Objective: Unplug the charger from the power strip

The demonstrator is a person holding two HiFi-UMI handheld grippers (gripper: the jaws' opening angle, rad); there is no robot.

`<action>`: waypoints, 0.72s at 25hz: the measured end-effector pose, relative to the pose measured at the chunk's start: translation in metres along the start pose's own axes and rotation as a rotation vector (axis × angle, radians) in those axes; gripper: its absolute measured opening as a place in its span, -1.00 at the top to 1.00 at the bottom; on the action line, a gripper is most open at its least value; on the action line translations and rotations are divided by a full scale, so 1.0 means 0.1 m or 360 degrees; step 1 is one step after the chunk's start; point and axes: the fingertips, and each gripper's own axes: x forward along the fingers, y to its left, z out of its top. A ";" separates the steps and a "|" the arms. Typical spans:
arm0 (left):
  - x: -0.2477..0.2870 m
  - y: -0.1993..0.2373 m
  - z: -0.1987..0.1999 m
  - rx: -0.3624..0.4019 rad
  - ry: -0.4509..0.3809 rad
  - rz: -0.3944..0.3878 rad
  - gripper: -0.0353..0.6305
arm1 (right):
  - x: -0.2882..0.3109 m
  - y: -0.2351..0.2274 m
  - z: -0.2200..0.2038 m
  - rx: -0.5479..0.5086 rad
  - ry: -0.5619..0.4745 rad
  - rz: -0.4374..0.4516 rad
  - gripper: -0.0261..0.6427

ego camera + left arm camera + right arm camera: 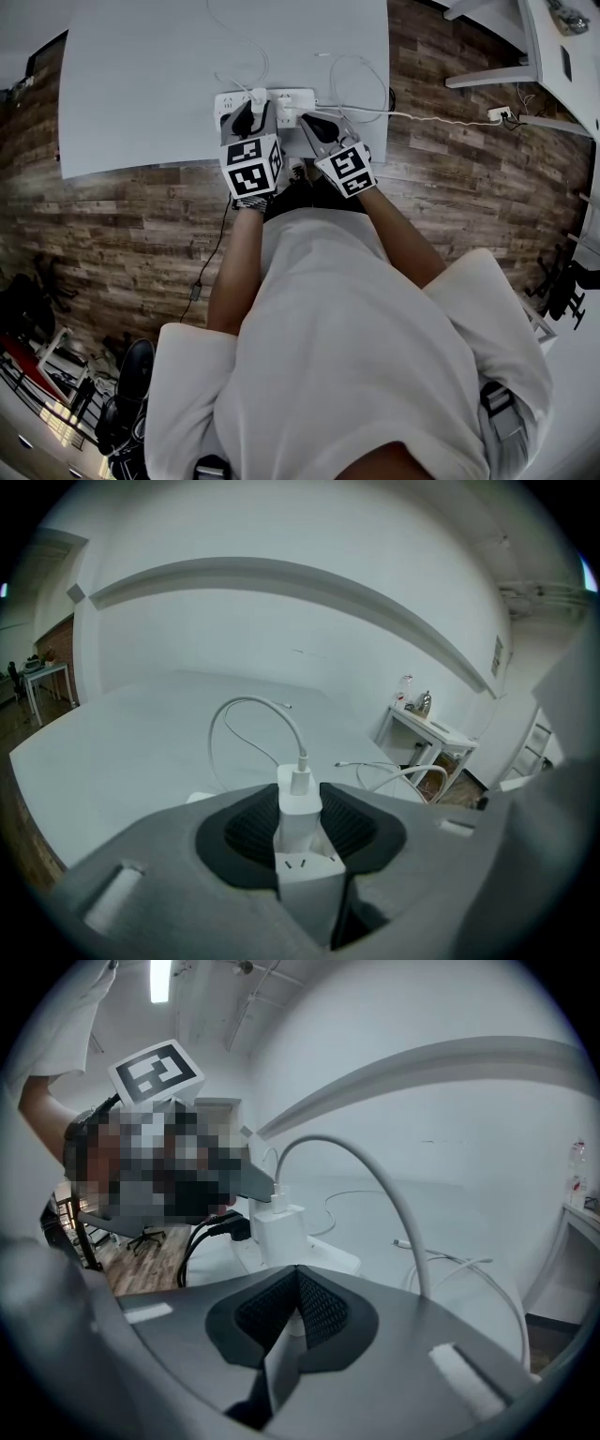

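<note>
Left gripper (247, 119) is clamping the white charger (299, 803), pads squeezing its sides. The charger is sitting plugged into the power strip (298, 97) on the table (141, 84). Right gripper (298, 1312), jaws together, is resting at the strip's right end, apparently bracing it. The grip looks secured, so the pull-out is remaining.

Charger (299, 810): white block, standing upright and still plugged in, with a white cable (246, 710) looping from its top. It is clamped on both sides between the pads of the left gripper (299, 799). Power strip (309, 878): white, lying flat directly beneath that gripper's tips, with a slotted socket face showing below the charger.
</note>
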 end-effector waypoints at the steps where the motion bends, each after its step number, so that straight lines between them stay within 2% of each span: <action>1: 0.00 -0.01 0.00 0.0008 -0.0004 0.0000 0.47 | 0.00 0.00 0.00 0.0000 -0.0004 0.0001 0.92; 5: -0.04 -0.02 -0.02 0.0082 -0.0018 0.0003 0.47 | -0.01 0.01 -0.01 0.0006 0.0009 0.0004 0.92; 9: -0.03 -0.07 -0.03 0.0332 -0.0009 0.0059 0.47 | -0.01 -0.02 -0.01 0.0012 0.0011 0.0007 0.92; 11: -0.02 -0.10 -0.03 0.0406 -0.0005 0.0067 0.47 | -0.02 -0.02 -0.01 0.0014 0.0014 0.0005 0.92; 14: -0.02 -0.09 -0.03 0.0337 -0.0008 0.0047 0.47 | -0.02 -0.03 0.00 0.0011 0.0016 0.0001 0.92; 18: -0.01 -0.02 0.00 0.0079 -0.0032 -0.0013 0.47 | 0.00 -0.02 -0.01 0.0012 0.0014 -0.0001 0.92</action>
